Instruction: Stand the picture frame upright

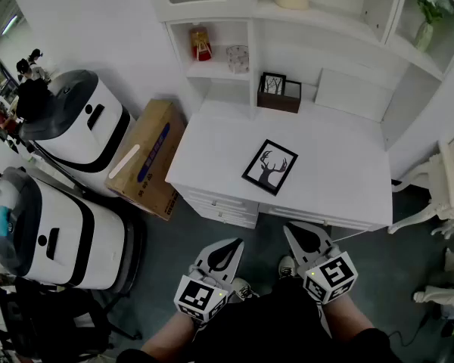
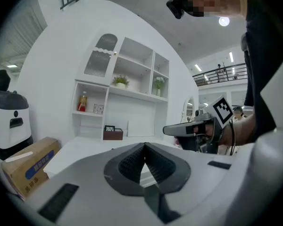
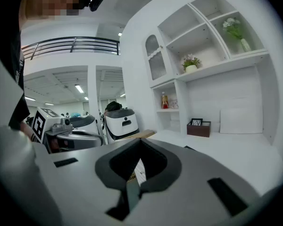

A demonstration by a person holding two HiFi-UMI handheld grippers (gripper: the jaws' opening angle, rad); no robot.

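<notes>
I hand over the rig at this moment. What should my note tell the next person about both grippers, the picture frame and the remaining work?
Left gripper: jaws shut, empty, held in front of the white desk, touching nothing.
Right gripper: the same, jaws shut and empty.
Black picture frame with a deer silhouette: lies flat on the desk near its front edge, turned at an angle.
Done: nothing yet; no gripper touches the frame.
Left: open the jaws, reach over the desk, grasp the frame and stand it upright.
</notes>
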